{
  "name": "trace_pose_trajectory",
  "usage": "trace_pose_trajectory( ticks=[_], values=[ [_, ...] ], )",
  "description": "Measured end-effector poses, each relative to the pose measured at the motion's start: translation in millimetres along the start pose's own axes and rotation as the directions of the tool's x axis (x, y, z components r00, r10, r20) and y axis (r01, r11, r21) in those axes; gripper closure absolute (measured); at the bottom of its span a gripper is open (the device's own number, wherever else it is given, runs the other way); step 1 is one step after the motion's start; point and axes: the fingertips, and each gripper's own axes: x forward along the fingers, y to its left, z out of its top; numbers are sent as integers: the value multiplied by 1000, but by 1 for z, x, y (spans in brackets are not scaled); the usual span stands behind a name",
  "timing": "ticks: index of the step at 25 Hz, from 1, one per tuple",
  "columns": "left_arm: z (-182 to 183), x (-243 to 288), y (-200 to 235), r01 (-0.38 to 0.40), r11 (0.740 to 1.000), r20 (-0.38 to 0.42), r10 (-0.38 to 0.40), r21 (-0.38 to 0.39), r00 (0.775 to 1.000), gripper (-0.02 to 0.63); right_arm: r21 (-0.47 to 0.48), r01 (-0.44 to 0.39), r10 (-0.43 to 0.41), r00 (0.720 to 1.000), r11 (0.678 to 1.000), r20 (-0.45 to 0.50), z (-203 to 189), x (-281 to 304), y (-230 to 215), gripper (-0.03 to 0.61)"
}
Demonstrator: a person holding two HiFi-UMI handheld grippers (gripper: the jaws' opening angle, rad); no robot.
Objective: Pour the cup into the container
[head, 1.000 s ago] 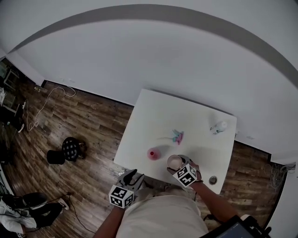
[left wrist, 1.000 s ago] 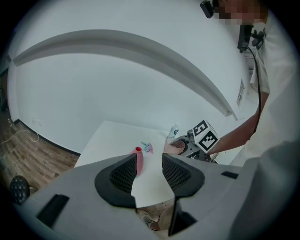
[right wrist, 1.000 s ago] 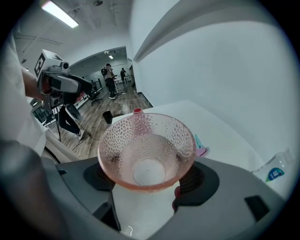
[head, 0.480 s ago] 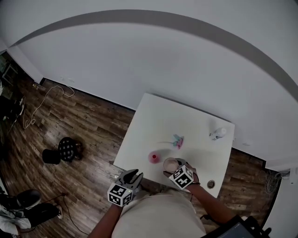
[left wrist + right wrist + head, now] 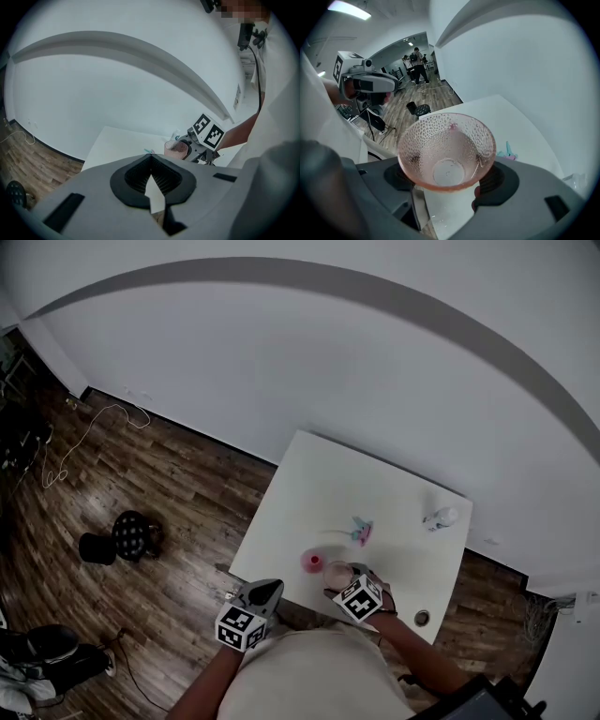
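My right gripper point(image 5: 340, 577) is shut on a pink, dimpled, see-through cup point(image 5: 337, 573) over the table's near edge. The right gripper view looks straight into the cup point(image 5: 446, 150), held between the jaws of that gripper point(image 5: 445, 190); it looks empty. A small pink container point(image 5: 310, 562) stands on the white table point(image 5: 375, 484) just left of the cup. My left gripper point(image 5: 265, 590) hangs off the table's near-left corner. Its jaws have just been closing and now meet with nothing between them point(image 5: 151, 178). The left gripper view also shows the cup point(image 5: 176, 149).
A small teal and pink object point(image 5: 361, 531) lies mid-table, and a clear plastic item point(image 5: 439, 517) sits near the right edge. A dark round thing point(image 5: 421, 618) marks the near-right corner. A black stool point(image 5: 131, 535) stands on the wooden floor to the left.
The left gripper's jaws went from spread to closed, with nothing caught. The right gripper with the cup drifted left, closer to the pink container.
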Motion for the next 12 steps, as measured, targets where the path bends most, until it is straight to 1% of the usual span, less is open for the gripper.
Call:
trace_pose_trajectory(
  ticks=[6,12],
  values=[
    [2,3,7,9,1000,-9,-9,2,1000,601,15,-5,6,999,1000,-45,6,4,-3,209],
    [4,2,16,2,1000,-3,-2,0,1000,601,9,-23,24,993,1000,-114,5,10,1,210]
  ],
)
